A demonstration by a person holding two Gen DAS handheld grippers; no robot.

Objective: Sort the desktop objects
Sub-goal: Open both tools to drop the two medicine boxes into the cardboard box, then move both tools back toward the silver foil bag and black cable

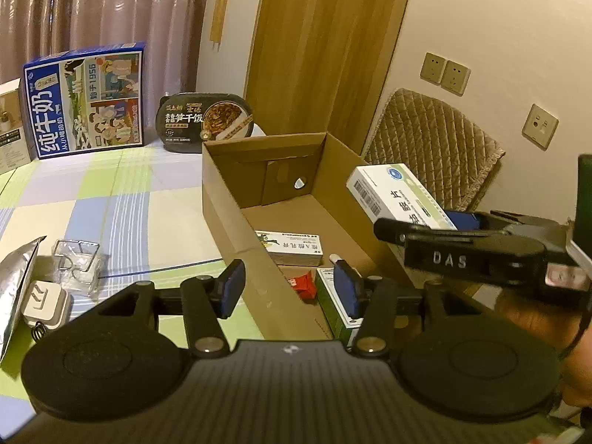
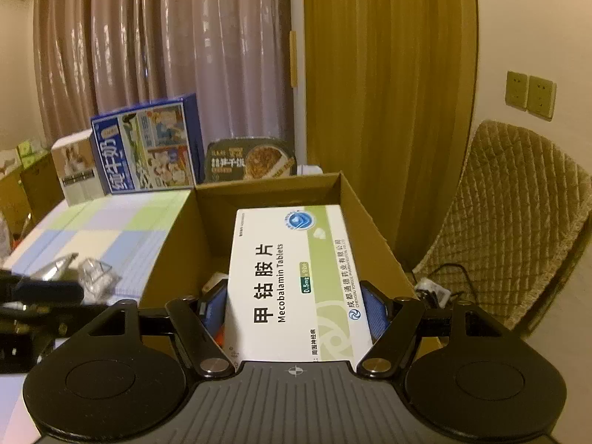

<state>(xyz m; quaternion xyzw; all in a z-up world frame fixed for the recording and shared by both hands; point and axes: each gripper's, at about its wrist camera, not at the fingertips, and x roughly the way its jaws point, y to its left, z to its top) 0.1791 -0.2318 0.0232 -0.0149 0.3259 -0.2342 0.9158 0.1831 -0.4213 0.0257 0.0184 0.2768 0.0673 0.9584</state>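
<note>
In the right wrist view my right gripper (image 2: 294, 310) is shut on a white and green Mecobalamin tablet box (image 2: 296, 277), held above the open cardboard box (image 2: 370, 229). The left wrist view shows that same tablet box (image 1: 396, 192) hovering over the cardboard box's (image 1: 222, 192) right wall, clamped in the right gripper (image 1: 421, 222). My left gripper (image 1: 290, 290) is open over the carton's near left wall, with nothing pressed between its blue pads (image 1: 233, 285). Inside lie a white medicine box (image 1: 292, 248), a red packet (image 1: 303, 285) and a green and white box (image 1: 333, 309).
On the checked tablecloth (image 1: 111, 203) left of the carton lie a foil bag (image 1: 14, 288), a white charger (image 1: 46, 305) and a clear plastic packet (image 1: 77, 266). A blue milk carton (image 1: 85, 100) and an instant rice bowl (image 1: 207, 120) stand at the back. A quilted chair (image 1: 429, 144) is on the right.
</note>
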